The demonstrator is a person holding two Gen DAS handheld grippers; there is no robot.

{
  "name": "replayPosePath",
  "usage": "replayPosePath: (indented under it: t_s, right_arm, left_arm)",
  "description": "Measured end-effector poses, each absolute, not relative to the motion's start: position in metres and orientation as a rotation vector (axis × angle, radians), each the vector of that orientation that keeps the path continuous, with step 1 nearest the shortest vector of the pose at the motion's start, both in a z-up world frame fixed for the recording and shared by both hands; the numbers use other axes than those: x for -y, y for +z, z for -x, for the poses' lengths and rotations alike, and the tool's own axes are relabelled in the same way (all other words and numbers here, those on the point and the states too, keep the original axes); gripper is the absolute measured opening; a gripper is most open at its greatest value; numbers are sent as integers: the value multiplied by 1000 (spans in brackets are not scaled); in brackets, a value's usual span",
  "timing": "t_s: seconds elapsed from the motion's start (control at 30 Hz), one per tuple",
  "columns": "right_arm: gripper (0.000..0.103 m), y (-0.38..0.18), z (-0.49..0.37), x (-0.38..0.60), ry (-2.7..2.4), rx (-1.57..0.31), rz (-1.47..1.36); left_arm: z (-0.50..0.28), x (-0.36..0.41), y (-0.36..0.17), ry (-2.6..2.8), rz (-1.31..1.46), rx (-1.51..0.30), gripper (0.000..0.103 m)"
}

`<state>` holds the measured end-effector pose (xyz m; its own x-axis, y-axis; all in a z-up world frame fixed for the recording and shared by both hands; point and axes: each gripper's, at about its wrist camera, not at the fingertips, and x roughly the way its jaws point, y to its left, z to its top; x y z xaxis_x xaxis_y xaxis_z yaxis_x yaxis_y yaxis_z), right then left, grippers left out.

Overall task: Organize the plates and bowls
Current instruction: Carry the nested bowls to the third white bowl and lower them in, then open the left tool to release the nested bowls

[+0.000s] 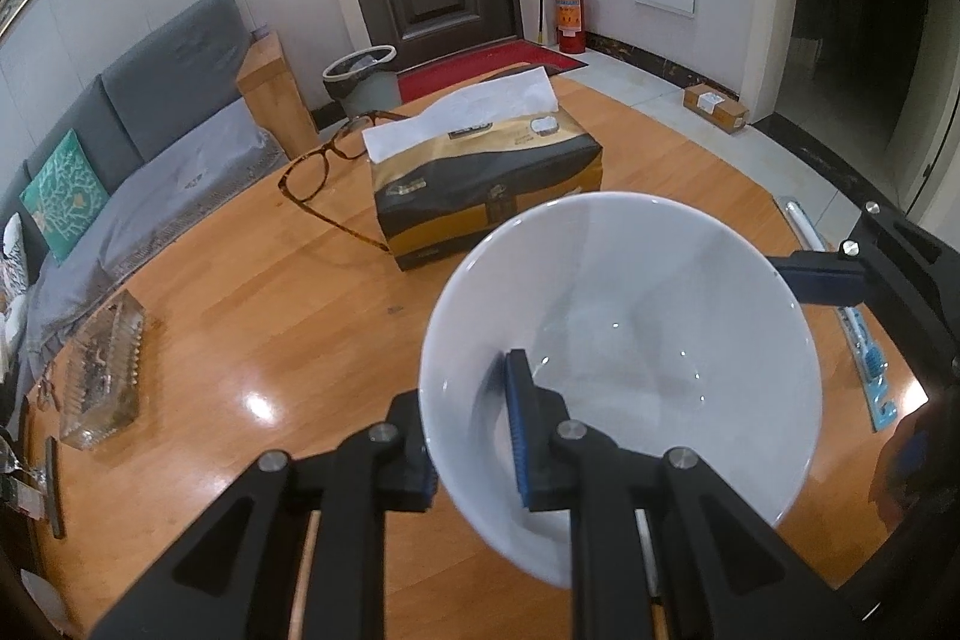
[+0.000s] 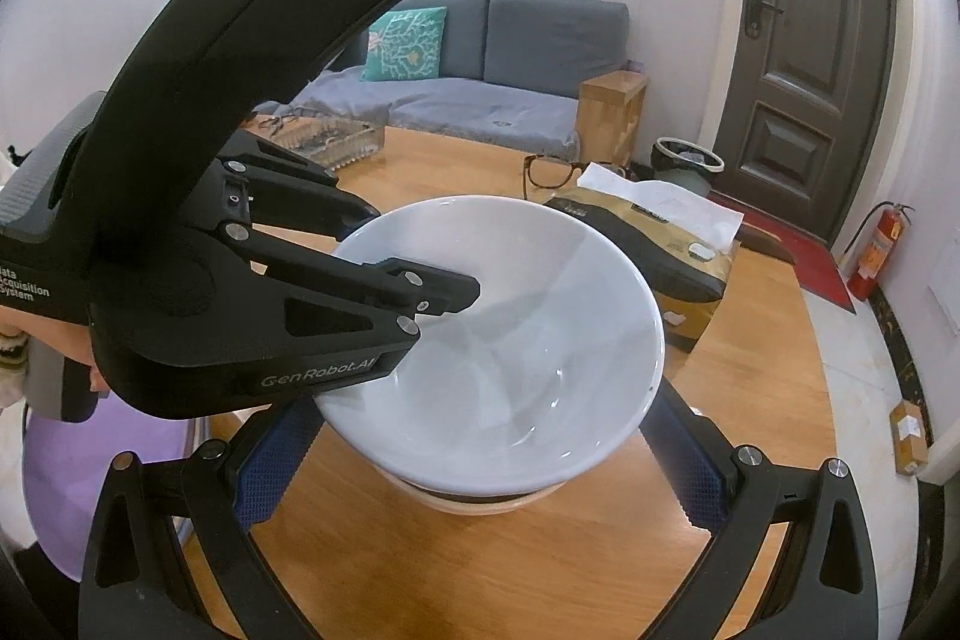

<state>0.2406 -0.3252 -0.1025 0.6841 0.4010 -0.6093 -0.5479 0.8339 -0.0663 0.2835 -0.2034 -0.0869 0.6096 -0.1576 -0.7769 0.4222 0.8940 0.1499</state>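
Note:
A large white bowl [image 1: 630, 340] is pinched at its near rim by my left gripper [image 1: 471, 460], shut on it with one finger inside and one outside. The right wrist view shows the same bowl [image 2: 510, 328] and the left gripper [image 2: 429, 250] coming in from the left. My right gripper [image 2: 483, 460] stands wide open, its blue-padded fingers [image 2: 276, 460] either side of the bowl's base. Under the bowl shows a beige round dish [image 2: 480, 505] with a dark band. I cannot tell whether they touch. One right finger [image 1: 822, 274] shows beside the bowl's far rim.
The round wooden table [image 1: 270, 292] also carries a gold-and-black tissue box [image 1: 486, 184] just behind the bowl, brown glasses [image 1: 327, 166], a clear glass tray [image 1: 105, 376] at the left edge and a blue packaged toothbrush [image 1: 864, 340] at the right. A grey sofa [image 1: 150, 112] stands beyond.

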Motion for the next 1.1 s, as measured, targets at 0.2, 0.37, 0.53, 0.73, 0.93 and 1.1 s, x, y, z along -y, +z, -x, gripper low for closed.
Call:
replayPosePath:
  t_s: [0.2,0.37,0.53,0.73,0.93,1.1]
  right_arm:
    - [101,-108,-247,324,549,-635,245]
    - [101,-112,-250,323,550,-649,254]
    - [101,-112,-250,323,552,-652,258]
    - [100,-114,-250,322,552,-657,262]
    - [100,-111,-246,324,551,-639,271]
    - [100,-103,-234,326,559,-600,279]
  left_arm:
    - [-285,202,-93,-337,-343,-863,17]
    - [-288,201,-99,-345,-338,-876,18]
    - [-290,201,-103,-348,-334,-883,18]
    - [-292,199,-107,-349,-322,-900,18]
    - [-292,197,-105,-347,-319,-897,18]
    - [-293,195,-99,-345,-289,-891,19]
